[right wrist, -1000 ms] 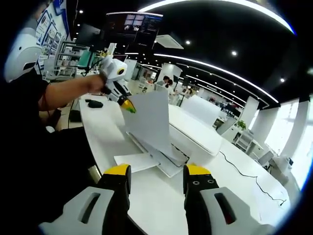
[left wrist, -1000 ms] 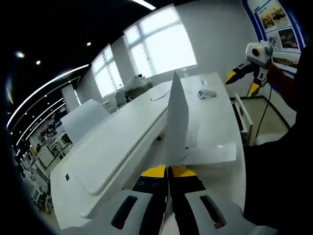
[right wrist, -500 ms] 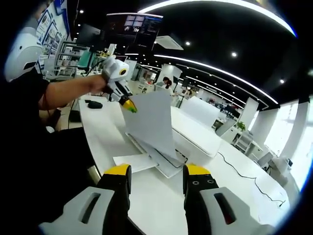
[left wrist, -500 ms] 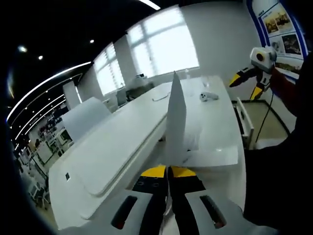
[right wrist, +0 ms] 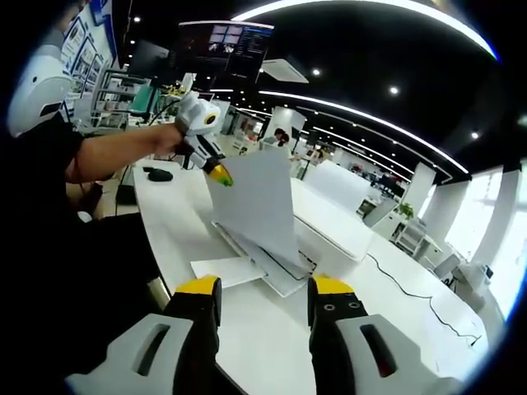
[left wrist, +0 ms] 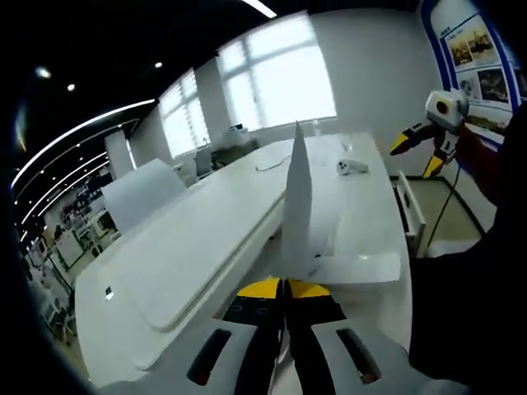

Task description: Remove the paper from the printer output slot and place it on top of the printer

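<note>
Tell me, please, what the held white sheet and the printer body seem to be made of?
The sheet looks like plain matte paper: thin and edge-on in the left gripper view, standing stiff from one corner held by the left gripper. The printer looks like moulded white plastic, satin, with rounded edges and soft window reflections, though a painted casing cannot be ruled out.

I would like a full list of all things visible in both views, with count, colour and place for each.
paper: one, white, held up by one corner above the printer, seen edge-on in the left gripper view.
printer: one, white, on the table, flat lid shut.
output tray: one, white, sticking out at the printer's front.
table: one, white, long, under the printer.
cable: one, dark, lying on the table beyond the printer.
windows: several, bright, far wall.
left gripper: one, yellow-tipped, shut on the paper's corner.
right gripper: one, yellow-tipped, open, holding nothing.
</note>
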Available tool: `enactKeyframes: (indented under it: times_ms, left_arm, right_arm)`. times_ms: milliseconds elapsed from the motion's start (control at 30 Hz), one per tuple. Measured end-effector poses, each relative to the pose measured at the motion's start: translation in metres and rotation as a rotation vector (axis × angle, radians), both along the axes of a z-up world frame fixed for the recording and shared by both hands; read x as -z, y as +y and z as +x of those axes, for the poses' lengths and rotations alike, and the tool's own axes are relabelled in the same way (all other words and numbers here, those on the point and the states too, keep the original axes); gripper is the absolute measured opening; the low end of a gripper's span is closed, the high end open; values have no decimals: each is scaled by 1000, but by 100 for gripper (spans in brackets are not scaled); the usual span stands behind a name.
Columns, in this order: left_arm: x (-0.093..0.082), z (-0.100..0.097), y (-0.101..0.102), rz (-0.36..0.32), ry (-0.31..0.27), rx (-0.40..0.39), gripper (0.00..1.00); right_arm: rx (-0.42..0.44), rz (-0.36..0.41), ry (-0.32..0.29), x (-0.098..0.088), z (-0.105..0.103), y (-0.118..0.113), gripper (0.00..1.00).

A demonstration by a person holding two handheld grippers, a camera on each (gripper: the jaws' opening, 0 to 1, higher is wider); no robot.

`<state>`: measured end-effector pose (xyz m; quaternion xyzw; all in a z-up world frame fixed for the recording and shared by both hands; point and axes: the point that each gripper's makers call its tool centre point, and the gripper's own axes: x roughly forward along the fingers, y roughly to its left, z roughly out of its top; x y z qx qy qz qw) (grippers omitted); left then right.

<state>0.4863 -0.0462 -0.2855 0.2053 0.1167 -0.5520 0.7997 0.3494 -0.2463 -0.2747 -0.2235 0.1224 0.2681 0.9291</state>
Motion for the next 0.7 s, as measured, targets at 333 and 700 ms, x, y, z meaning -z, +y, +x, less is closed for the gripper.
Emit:
enactKeyframes:
  times_ms: [333,700]
  left_arm:
    - [-2,6,2,-21,16,-4,6]
    - [-8,14,3,-30,19,0,6]
  right_arm:
    - [1,-3,3,1,-1,1,37]
    - [1,-5,4,1,-3,4,37]
